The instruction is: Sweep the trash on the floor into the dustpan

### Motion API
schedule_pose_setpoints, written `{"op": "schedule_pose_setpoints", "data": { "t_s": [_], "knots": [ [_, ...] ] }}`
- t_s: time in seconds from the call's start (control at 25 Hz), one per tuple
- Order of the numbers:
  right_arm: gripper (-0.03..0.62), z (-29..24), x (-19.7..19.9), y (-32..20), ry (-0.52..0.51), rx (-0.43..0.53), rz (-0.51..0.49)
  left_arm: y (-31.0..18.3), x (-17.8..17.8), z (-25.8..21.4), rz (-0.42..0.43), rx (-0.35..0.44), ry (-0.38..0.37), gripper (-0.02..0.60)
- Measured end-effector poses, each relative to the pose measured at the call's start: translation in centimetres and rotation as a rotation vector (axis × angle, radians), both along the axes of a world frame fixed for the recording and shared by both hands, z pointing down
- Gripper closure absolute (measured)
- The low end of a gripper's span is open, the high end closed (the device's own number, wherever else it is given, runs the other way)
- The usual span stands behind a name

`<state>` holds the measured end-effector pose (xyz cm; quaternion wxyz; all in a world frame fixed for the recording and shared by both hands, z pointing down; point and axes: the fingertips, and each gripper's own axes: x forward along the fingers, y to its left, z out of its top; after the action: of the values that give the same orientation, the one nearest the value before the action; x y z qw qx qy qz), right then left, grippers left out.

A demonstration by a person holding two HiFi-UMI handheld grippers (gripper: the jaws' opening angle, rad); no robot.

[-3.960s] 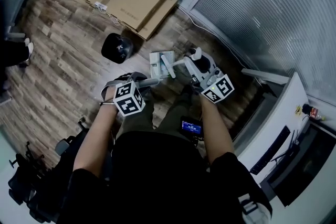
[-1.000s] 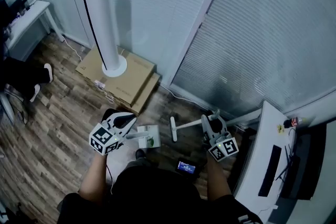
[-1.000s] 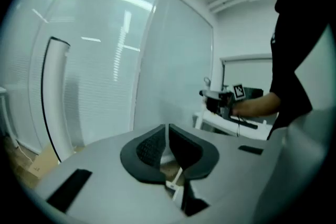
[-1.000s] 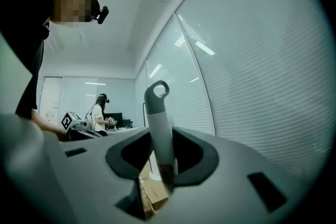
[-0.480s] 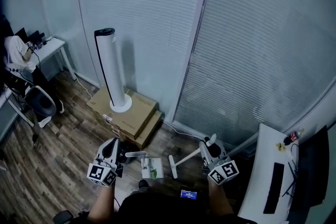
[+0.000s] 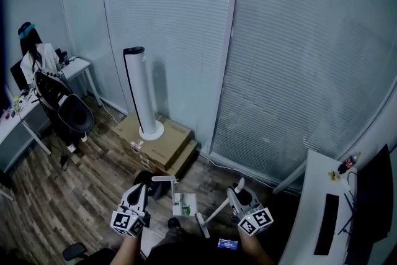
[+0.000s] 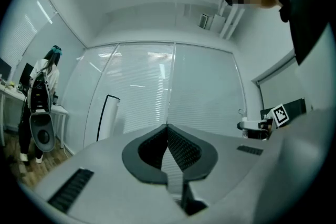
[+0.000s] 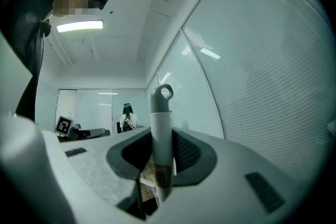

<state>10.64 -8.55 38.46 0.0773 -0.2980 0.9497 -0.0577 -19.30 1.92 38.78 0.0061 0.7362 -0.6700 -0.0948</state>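
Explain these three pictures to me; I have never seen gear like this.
No robot here: a person holds a claw tool in each hand. The wide picture comes from a camera on the person's head; the other two cameras ride on the claws. The left claw is shut on the thin handle of a dustpan. The right claw is shut on a brush handle. On the wooden floor, a tower fan stands on flat cardboard boxes.

Ahead of your left gripper [image 6: 144, 187], the tower fan [image 6: 140, 87] on cardboard boxes [image 6: 165, 141] blocks passage, while bare floor [image 6: 68, 190] opens leftward toward an office chair [image 6: 73, 115].
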Motion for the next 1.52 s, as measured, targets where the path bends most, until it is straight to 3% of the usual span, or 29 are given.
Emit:
{"op": "schedule_pose_setpoints", "data": {
  "t_s": [0.2, 0.36, 0.6, 0.8, 1.12, 1.52],
  "knots": [
    [0.498, 1.8, 0.1, 3.9, 0.017, -0.019, -0.007, 3.5, 1.7, 1.6, -0.009, -0.054, -0.031, 0.586],
    [0.497, 2.4, 0.0, 6.5, 0.056, -0.031, 0.018, 5.6, 2.2, 2.4, 0.001, -0.054, -0.028, 0.586],
    [0.497, 2.6, -0.4, 9.9, 0.104, -0.037, 0.077, 7.4, 1.7, 2.2, 0.086, -0.043, -0.002, 0.586],
    [0.497, 2.5, -0.6, 11.7, 0.122, -0.058, 0.173, 9.9, 0.7, 1.0, 0.153, -0.02, -0.046, 0.586],
    [0.496, 1.8, -1.2, 15.0, 0.033, -0.09, 0.265, 14.6, -2.8, 3.0, 0.175, -0.075, 0.001, 0.586],
    [0.496, 3.0, -2.1, 17.5, -0.04, -0.15, 0.239, 16.6, -2.8, 3.8, 0.175, -0.093, -0.005, 0.586]
  ]
}}
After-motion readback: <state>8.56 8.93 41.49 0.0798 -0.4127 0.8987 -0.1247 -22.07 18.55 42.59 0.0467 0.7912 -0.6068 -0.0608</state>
